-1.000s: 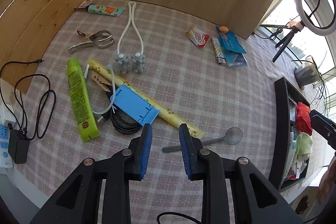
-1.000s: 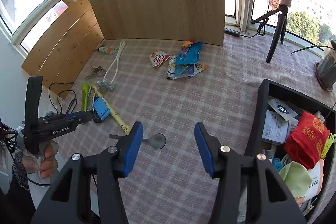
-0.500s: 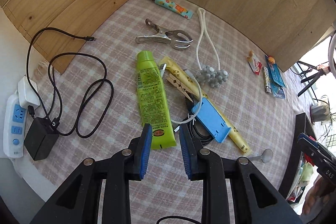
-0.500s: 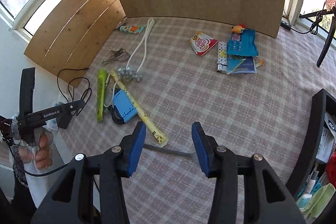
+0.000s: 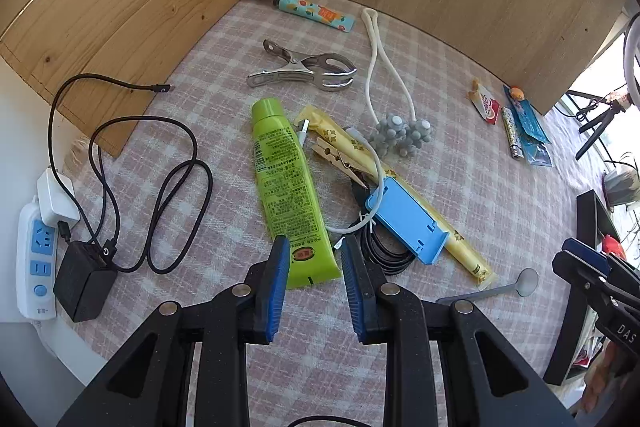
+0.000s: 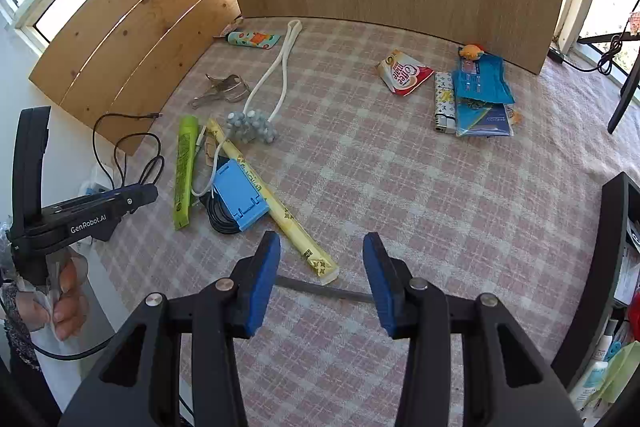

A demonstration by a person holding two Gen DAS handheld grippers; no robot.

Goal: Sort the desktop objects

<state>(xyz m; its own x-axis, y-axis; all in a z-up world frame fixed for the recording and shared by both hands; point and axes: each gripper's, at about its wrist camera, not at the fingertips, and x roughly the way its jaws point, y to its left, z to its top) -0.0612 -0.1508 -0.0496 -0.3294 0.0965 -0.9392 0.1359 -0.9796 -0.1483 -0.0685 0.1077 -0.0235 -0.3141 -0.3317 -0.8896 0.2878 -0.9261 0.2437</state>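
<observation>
A green tube [image 5: 286, 187] lies on the checked cloth, its crimped end just ahead of my open, empty left gripper [image 5: 314, 259]. Beside it lie a blue phone stand [image 5: 406, 223] on a black cable coil [image 5: 382, 251], a long yellow packet [image 5: 400, 183], a wooden clothespin [image 5: 338, 159] and a grey spoon [image 5: 496, 291]. My right gripper [image 6: 320, 255] is open and empty above the spoon's handle [image 6: 320, 289], near the yellow packet's end [image 6: 316, 263]. The left gripper also shows in the right wrist view [image 6: 116, 195].
Farther back lie a metal clip [image 5: 304, 69], a white-corded grey massager [image 5: 402, 135], a patterned tube [image 5: 316, 13], a coffee sachet [image 6: 404, 73], a lighter [image 6: 444, 103] and blue packets [image 6: 482, 95]. A power strip [image 5: 34, 247] and charger cable lie left. A black organizer [image 6: 616, 267] stands right.
My left gripper swung left and closed in on the green tube's end, opening a little wider. My right gripper moved left and lower over the spoon handle.
</observation>
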